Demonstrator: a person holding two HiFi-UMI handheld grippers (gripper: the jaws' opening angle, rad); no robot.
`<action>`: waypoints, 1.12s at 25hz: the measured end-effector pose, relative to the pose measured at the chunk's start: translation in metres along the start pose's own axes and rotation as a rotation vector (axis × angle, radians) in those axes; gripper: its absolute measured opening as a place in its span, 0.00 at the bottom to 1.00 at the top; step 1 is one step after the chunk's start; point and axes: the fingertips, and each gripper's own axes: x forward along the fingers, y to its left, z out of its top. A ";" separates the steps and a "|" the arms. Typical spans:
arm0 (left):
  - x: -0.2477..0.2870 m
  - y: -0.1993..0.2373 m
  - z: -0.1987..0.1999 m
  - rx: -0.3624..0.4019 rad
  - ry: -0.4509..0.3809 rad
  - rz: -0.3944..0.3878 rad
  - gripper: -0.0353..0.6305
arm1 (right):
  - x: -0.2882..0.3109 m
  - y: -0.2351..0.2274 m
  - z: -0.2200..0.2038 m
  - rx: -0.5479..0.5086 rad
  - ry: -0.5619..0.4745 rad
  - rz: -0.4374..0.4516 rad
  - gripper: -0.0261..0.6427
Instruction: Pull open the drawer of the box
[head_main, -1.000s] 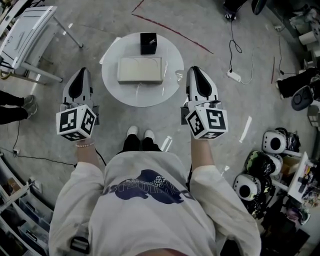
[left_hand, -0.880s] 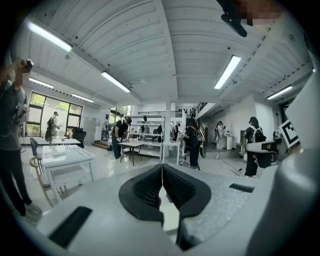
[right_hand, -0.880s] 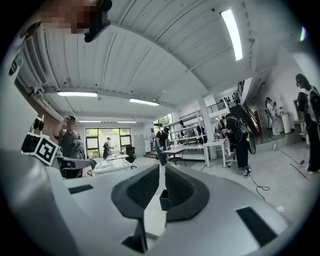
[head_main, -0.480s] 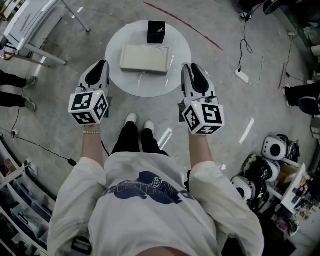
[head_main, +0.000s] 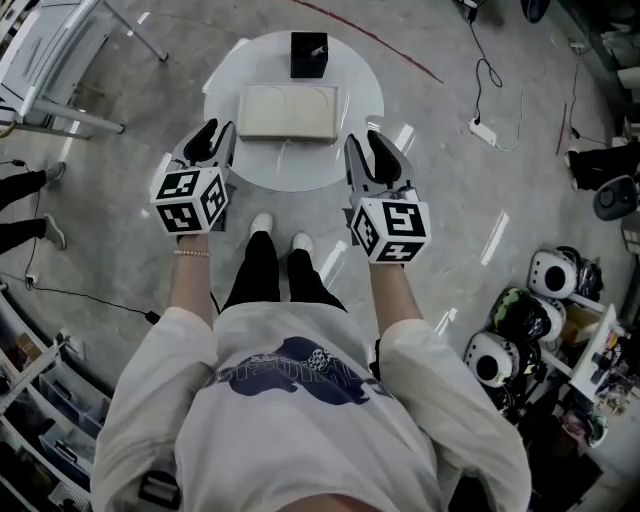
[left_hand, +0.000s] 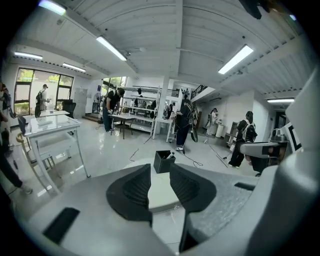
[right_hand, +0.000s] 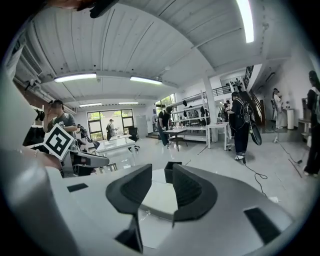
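Box (head_main: 287, 112) sits ahead between both opening, empty tongs (head_main: 218, 131) (head_main: 365, 142).

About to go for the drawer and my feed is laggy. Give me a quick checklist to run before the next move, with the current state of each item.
1. Left gripper empty: ok. Its jaws are opening, with nothing between them.
2. Right gripper empty: ok. Its jaws are opening, with nothing between them.
3. Beige box in place: ok. It lies flat on the round white table, ahead of both grippers and untouched.
4. Approach clear: ok. The black container stands behind the box, apart from it.
5. Place to grip the drawer found: cannot tell. Only a thin strand shows at the box's near edge.
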 end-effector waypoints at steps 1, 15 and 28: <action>0.004 0.003 -0.004 -0.004 0.013 -0.005 0.20 | 0.003 0.002 -0.005 0.001 0.012 -0.004 0.20; 0.053 0.038 -0.064 -0.049 0.178 -0.070 0.20 | 0.043 0.027 -0.049 0.027 0.098 -0.056 0.20; 0.106 0.061 -0.107 -0.117 0.312 -0.132 0.21 | 0.080 0.048 -0.095 0.063 0.187 -0.089 0.21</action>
